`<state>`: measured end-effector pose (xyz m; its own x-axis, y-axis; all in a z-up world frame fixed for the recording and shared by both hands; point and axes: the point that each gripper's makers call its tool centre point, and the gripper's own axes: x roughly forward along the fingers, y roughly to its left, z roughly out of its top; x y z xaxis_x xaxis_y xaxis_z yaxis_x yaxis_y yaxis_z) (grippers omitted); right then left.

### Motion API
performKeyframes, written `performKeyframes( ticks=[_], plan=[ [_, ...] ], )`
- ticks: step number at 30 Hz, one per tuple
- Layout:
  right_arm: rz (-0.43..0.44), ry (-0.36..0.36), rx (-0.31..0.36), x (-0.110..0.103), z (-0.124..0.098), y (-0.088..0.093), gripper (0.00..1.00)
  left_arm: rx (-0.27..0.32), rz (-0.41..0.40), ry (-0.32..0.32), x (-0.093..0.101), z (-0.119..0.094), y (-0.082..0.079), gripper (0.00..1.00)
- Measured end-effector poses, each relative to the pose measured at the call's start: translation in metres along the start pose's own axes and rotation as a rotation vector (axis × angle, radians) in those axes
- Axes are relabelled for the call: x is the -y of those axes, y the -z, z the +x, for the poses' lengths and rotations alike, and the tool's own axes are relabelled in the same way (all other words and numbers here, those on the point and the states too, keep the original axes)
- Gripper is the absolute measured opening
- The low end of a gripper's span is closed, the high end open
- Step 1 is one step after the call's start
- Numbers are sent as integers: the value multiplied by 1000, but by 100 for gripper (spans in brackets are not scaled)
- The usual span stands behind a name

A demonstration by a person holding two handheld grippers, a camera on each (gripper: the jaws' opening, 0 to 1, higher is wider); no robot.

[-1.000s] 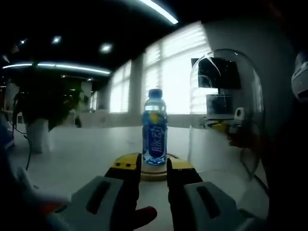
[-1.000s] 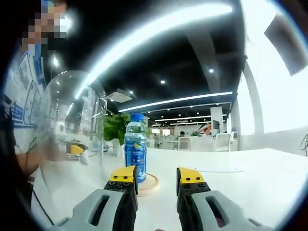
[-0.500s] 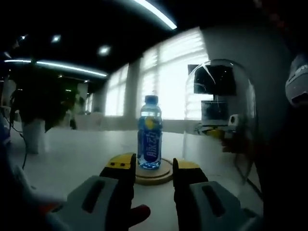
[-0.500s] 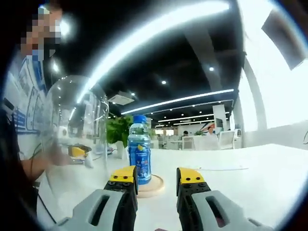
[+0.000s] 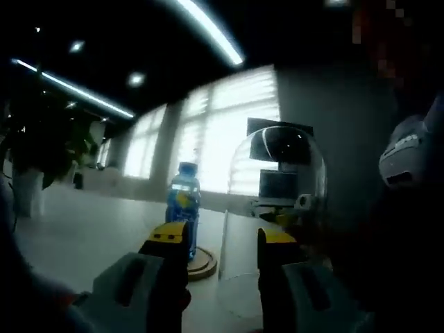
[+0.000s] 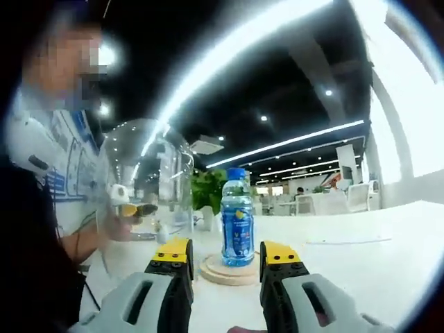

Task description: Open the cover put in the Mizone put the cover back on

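A blue Mizone bottle [image 5: 183,208] with a blue cap stands upright on a round wooden base [image 5: 202,263]; in the right gripper view the bottle [image 6: 237,220] and base [image 6: 227,269] sit straight ahead. The clear glass dome cover [image 5: 274,208] rests on the table beside the base, off it. My left gripper [image 5: 222,239] is open, and the dome's near edge lines up between its jaws. My right gripper [image 6: 227,251] is open and empty, a short way before the base. The dome [image 6: 147,182] stands to its left, with a yellow-tipped gripper showing through the glass.
The white table [image 6: 361,263] stretches far and right, with a sheet of paper [image 6: 347,241] on it. A person's body [image 6: 41,229] fills the left of the right gripper view. A potted plant [image 6: 208,191] stands behind the bottle.
Both cameras have moved. In the left gripper view the dome now lies in front of the jaws and the bottle sits further left. In the right gripper view the bottle is now centred between the jaws.
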<state>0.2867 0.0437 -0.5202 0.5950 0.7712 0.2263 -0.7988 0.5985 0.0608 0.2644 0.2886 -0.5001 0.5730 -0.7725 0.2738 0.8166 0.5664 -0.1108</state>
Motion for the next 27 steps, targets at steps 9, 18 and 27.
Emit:
performKeyframes(
  ticks=[9,18,27],
  plan=[
    [165,-221,184,-36,-15,-41,38,-9,38,-8,-5,2,2,15],
    [142,-329,108,-66,-7,-25,45,-20,62,76,8,6,9,15],
    [144,-342,92,-64,-9,-21,45,22,-43,207,32,3,1,15]
  ],
)
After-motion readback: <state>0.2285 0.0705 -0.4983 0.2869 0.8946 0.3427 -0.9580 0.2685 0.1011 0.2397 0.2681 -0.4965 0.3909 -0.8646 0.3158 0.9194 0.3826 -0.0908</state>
